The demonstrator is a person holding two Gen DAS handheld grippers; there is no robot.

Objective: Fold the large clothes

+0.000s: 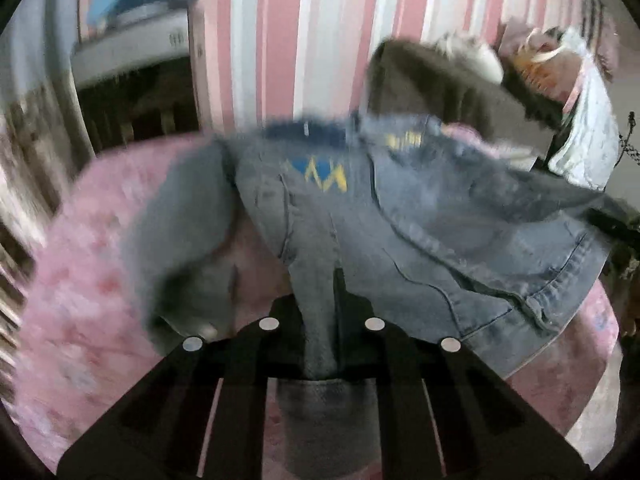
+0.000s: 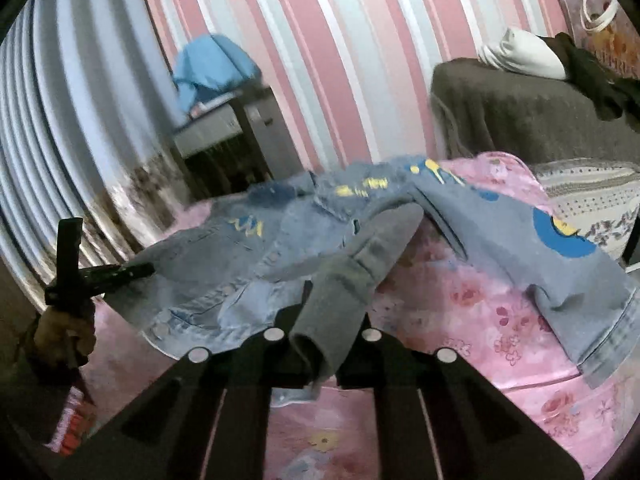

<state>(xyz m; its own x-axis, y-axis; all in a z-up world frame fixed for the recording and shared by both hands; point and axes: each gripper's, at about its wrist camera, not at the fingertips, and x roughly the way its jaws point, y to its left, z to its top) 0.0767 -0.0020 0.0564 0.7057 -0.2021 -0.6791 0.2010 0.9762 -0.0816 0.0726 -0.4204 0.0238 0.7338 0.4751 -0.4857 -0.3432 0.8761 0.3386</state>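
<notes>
On a pink flowered bedspread [image 2: 460, 312], one denim jacket [image 2: 224, 264] is seen, printed with yellow and blue marks and spread open with its front up. Two grippers are counted, each with a fold of that jacket pinched between its jaws. The left gripper [image 1: 322, 322] is shown in its own view with its jaws pressed together on a narrow ridge of denim, which is drawn up from the body of the jacket and hangs down past the fingers towards the camera. The right gripper [image 2: 324, 336] is clamped on a sleeve end, which is lifted off the bedspread and slopes up and away from the jaws to the jacket's shoulder. From the right wrist view the left gripper [image 2: 120, 272] is also seen at the jacket's far left edge, held by a hand [image 2: 64, 328] whose fingers are wrapped round the handle; it is pointed sideways into the cloth. Behind the bed one striped pink and white wall [image 2: 340, 60] is visible. Against it one dark grey covered seat [image 2: 520, 116] is placed, with a white bundle [image 2: 520, 56] on top, and to the left one blue cloth [image 2: 212, 68] is draped on a stand. The left view is blurred.
</notes>
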